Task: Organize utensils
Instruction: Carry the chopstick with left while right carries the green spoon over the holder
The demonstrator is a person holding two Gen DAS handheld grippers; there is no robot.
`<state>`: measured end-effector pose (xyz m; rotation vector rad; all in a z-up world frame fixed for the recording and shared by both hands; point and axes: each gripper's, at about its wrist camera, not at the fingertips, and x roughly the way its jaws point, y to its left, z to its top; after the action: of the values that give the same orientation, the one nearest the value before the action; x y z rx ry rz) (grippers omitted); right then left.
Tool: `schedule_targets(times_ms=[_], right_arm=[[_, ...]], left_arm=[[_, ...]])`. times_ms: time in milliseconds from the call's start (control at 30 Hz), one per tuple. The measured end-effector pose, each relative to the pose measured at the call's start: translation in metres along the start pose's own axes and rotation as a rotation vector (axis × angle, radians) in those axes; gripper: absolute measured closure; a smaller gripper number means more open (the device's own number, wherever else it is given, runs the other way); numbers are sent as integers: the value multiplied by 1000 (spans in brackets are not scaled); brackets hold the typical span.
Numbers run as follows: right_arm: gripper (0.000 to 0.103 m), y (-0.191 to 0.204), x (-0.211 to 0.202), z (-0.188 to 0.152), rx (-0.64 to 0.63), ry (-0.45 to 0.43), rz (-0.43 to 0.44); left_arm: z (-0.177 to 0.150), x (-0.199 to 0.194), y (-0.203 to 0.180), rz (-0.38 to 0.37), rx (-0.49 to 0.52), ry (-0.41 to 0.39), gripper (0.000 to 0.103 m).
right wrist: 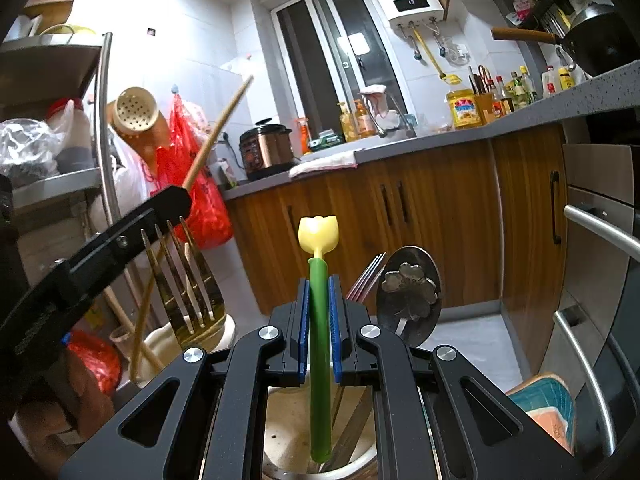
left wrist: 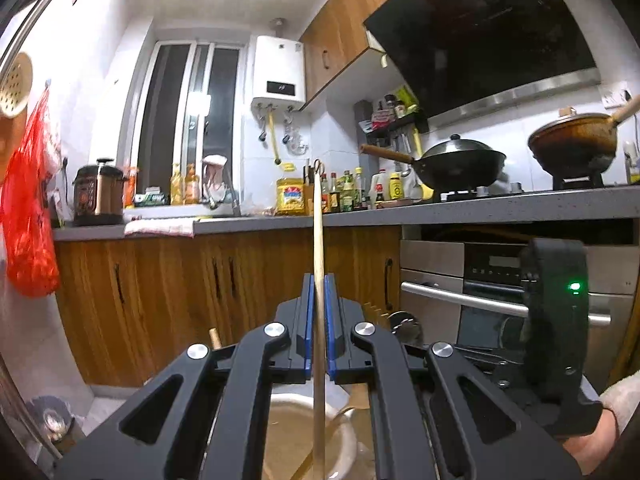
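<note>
Your left gripper (left wrist: 319, 300) is pinching a thin, pale wooden chopstick (left wrist: 318, 232) upright; your right gripper (right wrist: 319, 304) is pinching a green-handled, yellow tulip-tipped utensil (right wrist: 319, 320)

We're in a home kitchen, folks. A wok (left wrist: 460, 164) sits on the stove under a range hood (left wrist: 480, 36). Oil bottles (left wrist: 348, 190) crowd the table (left wrist: 480, 206), wooden cabinets (left wrist: 180, 300) below.

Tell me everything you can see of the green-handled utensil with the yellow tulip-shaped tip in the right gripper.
The green-handled utensil with a yellow tulip-shaped tip looks like smooth plastic: a straight round green shaft topped by a pale yellow tulip bud. It stands upright, clamped between the right gripper's blue pads. Its lower end hangs inside a pale round holder. Its working end is not identifiable.
</note>
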<state>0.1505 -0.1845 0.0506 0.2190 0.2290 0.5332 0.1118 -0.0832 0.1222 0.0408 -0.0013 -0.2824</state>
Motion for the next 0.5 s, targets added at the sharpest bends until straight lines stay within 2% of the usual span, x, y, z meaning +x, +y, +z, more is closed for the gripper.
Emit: schedule_targets(times_ms=[200,500], right_arm=[[92,0,4,-1,2,8,-2],[92,2,0,-3,-8,28,-1]], left_arm=[[-7,11,13,-24,-63,44,98],[-20,2,19,-28,-69,89,98]])
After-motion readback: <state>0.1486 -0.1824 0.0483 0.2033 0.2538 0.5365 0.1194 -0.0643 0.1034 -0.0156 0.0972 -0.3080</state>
